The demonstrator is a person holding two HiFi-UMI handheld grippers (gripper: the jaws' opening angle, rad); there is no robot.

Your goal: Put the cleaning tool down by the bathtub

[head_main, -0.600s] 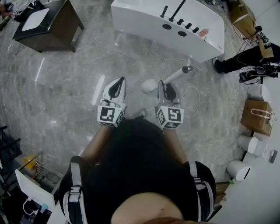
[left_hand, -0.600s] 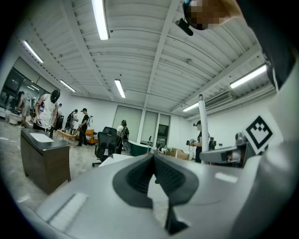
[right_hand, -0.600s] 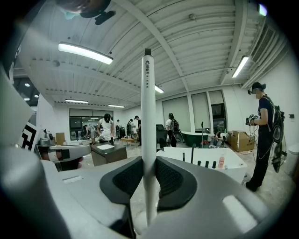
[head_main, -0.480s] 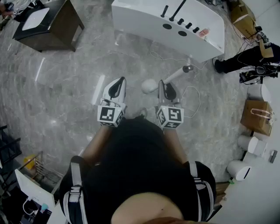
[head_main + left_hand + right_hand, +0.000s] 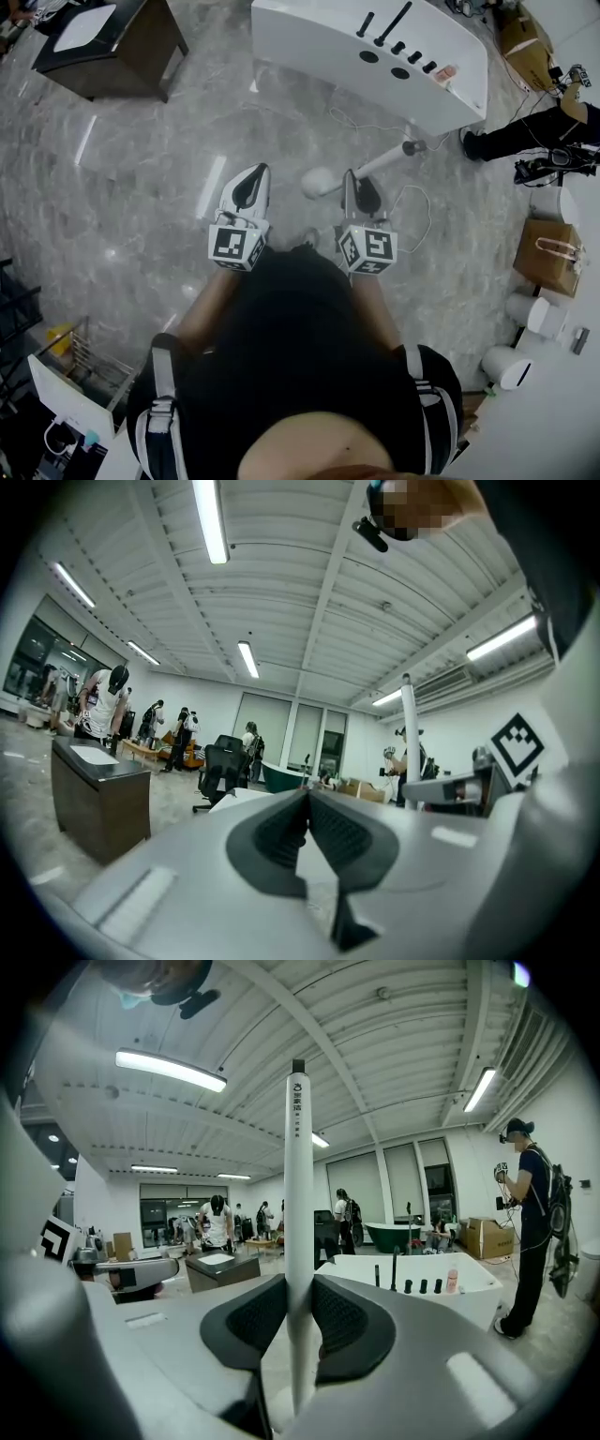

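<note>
My left gripper (image 5: 307, 794) is empty, its jaws together. The jaws of my right gripper (image 5: 356, 187) are clamped on the slim white pole of the cleaning tool (image 5: 298, 1176), which has a round pale head at one end. It is above the floor (image 5: 141, 187), short of the bathtub (image 5: 309, 42). I think I should lower it slowly beside the tub wall before opening.

grippers I hold: two, left gripper (image 5: 254, 172) and right gripper (image 5: 352, 175)
cleaning tool (image 5: 380, 161) I see: one
bathtub (image 5: 309, 37): one
paper bag (image 5: 548, 255): one
</note>
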